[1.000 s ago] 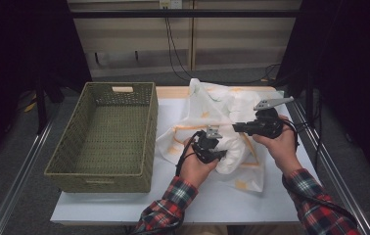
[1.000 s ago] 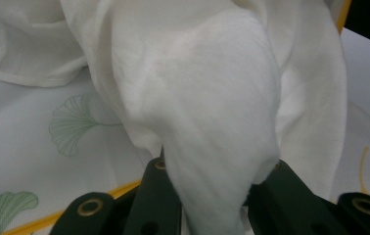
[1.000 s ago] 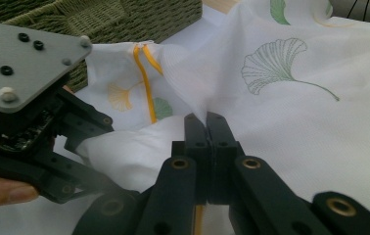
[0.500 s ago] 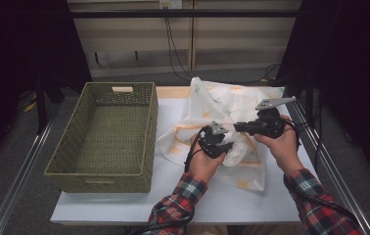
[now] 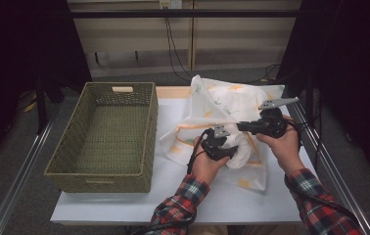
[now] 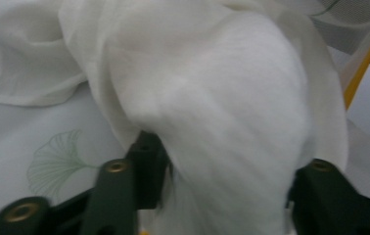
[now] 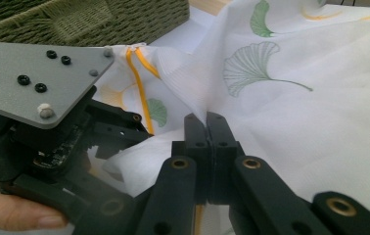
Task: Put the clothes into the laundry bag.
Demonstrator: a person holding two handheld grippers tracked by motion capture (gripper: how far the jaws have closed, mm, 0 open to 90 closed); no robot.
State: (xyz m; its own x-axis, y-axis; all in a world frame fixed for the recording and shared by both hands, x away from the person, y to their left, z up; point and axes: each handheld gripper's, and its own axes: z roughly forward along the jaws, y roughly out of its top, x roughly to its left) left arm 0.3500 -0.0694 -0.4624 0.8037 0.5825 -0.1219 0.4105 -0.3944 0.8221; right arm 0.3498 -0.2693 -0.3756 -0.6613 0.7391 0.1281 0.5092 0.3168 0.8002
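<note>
Lying bunched on the right half of the table [image 5: 124, 215], the white cloth [image 5: 232, 100] with its ginkgo-leaf print and yellow border sits directly under both tools, beside the empty green wicker basket [image 5: 105, 132] on its left. The right hand-held gripper [image 7: 206, 128] has its jaws pressed flat together on a pinch of the cloth, the fabric fanning away from the tips. The left hand-held gripper [image 6: 222, 166] has just been opening: its jaws now stand about half apart with a thick fold of cloth bulging between them, loose rather than clamped as far as I can judge. The two tools sit close, left nearer the basket and lower on the cloth. The basket lies leftward, so the left hand has the shorter path, but it needs a fresh bite first.
</note>
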